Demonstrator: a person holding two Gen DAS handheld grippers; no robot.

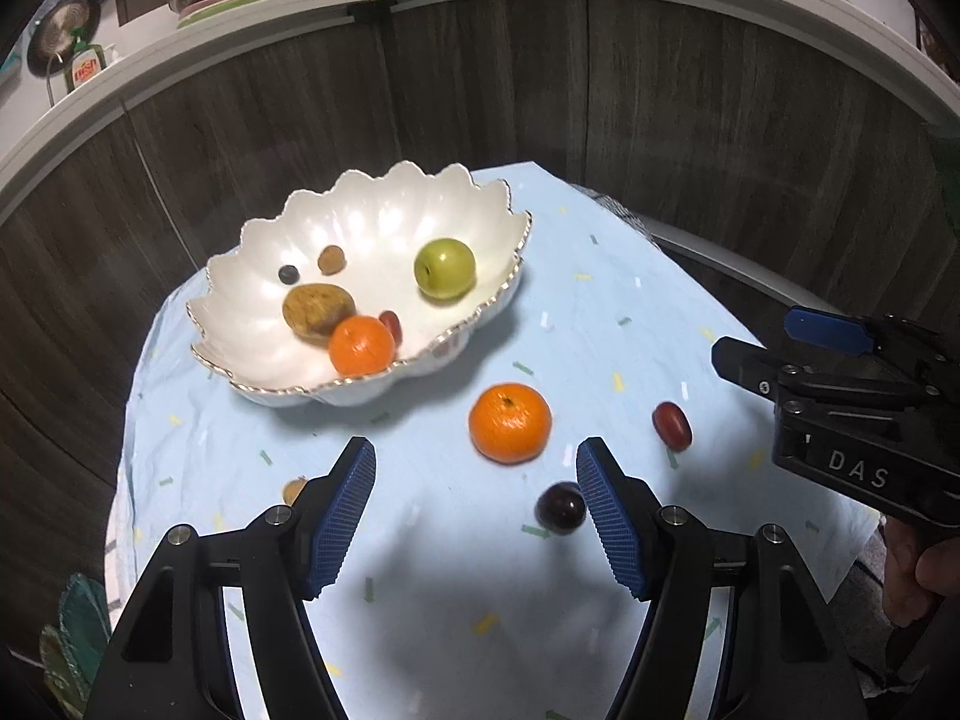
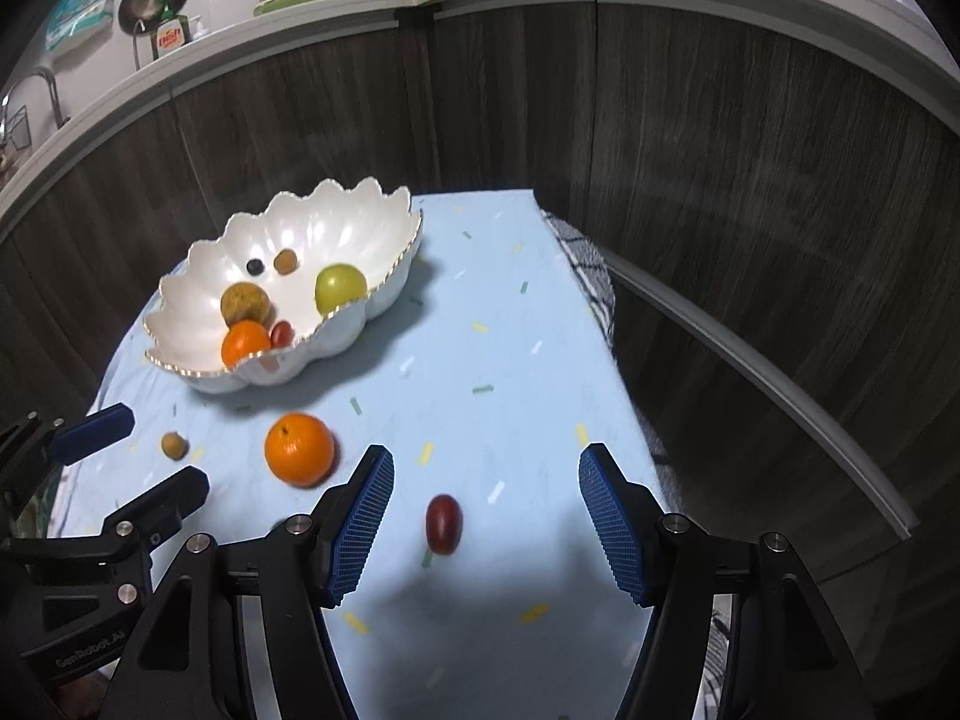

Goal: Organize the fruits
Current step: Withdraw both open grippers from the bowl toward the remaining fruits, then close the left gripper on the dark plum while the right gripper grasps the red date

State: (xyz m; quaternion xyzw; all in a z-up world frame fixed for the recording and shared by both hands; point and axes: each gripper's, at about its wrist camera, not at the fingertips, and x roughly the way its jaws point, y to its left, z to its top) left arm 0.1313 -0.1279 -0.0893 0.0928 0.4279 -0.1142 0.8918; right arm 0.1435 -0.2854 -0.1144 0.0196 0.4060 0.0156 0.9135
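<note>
A white scalloped bowl [image 1: 252, 252] [image 2: 198, 276] holds a green fruit [image 1: 444, 269], an orange [image 1: 362, 345], a brown fruit [image 1: 318, 309] and several small ones. Loose on the blue cloth lie another orange [image 1: 510, 423] [image 2: 299, 449], a red oval fruit [image 1: 672, 426] [image 2: 444, 525], a dark grape [image 1: 560, 507] and a small brown fruit [image 1: 294, 489] [image 2: 174, 445]. My left gripper [image 1: 475, 468] is open just short of the loose orange, the grape beside its right finger. My right gripper [image 2: 486, 462] [image 1: 756, 336] is open over the red fruit, with nothing gripped.
The cloth covers a small table [image 2: 510, 312] set against dark wood cabinet fronts [image 1: 540, 90]. A checked towel [image 2: 591, 276] hangs off the far right edge. A counter above holds pots and dish soap [image 1: 84, 69]. A hand [image 1: 918, 570] shows at the right.
</note>
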